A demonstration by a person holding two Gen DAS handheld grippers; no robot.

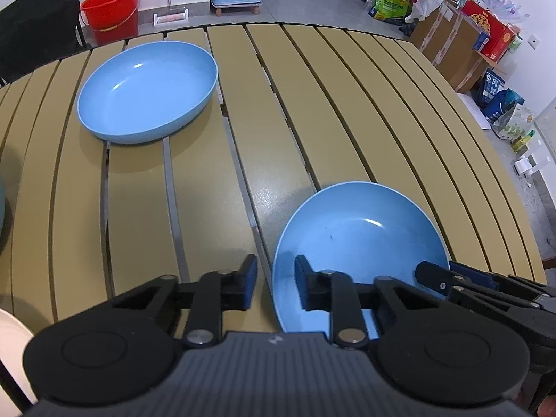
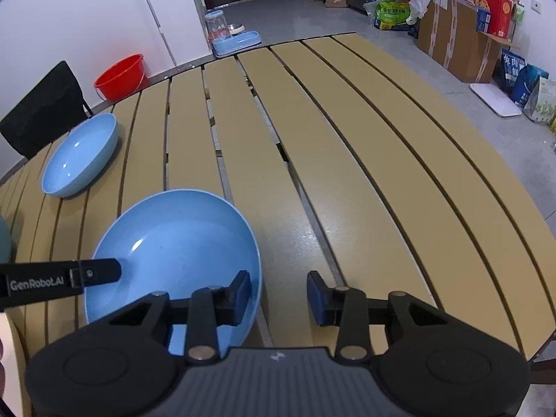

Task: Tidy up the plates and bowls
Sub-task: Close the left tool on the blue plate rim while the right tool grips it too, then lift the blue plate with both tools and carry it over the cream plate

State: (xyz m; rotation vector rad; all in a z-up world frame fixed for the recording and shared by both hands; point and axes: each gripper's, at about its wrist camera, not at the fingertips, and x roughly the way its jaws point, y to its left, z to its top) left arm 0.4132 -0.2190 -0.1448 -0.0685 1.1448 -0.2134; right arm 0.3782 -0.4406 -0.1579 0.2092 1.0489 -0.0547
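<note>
A blue bowl [image 1: 361, 243] [image 2: 173, 243] sits on the slatted tan table [image 1: 208, 208] close to me. My left gripper [image 1: 274, 278] straddles its left rim, one finger outside and one inside, with a small gap still showing at each pad. My right gripper [image 2: 279, 293] straddles the right rim, its left finger inside the bowl and its right pad clearly apart from the wall; it also shows in the left wrist view as the right gripper [image 1: 448, 272]. One left finger [image 2: 100, 271] reaches over the bowl's left rim. A second blue bowl [image 1: 146, 90] [image 2: 81, 154] stands at the far left.
A white plate edge [image 1: 10, 340] and a teal dish edge [image 1: 1, 208] show at the left border. Beyond the table stand a black chair [image 2: 45, 111] and a red bucket [image 2: 121, 76]. Boxes and bags [image 2: 462, 27] line the right wall.
</note>
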